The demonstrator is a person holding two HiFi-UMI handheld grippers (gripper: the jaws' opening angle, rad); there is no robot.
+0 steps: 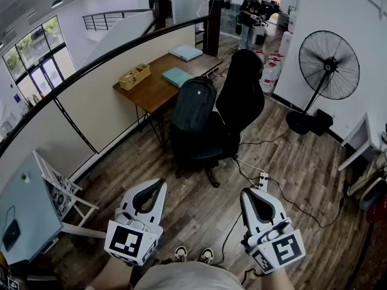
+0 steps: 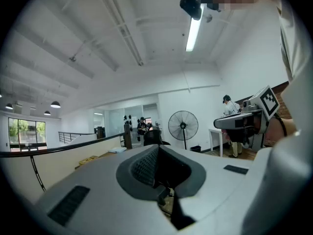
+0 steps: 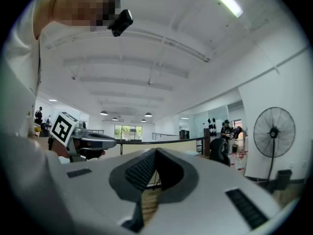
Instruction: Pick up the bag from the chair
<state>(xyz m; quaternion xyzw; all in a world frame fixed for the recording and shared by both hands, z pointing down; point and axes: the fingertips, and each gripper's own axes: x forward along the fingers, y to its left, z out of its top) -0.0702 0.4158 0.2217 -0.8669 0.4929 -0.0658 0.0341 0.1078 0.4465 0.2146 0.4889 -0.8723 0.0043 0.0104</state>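
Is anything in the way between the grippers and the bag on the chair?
Nothing visible does. Wooden floor lies between the left gripper, right gripper and the black backpack on the black office chair.

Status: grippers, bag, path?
Left gripper and right gripper shut, empty, short of the chair. Bag upright on it, untouched. Power strip and cable on the floor near the chair base.

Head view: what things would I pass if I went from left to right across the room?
Blue table → yellow basket → bag → power strip → fan
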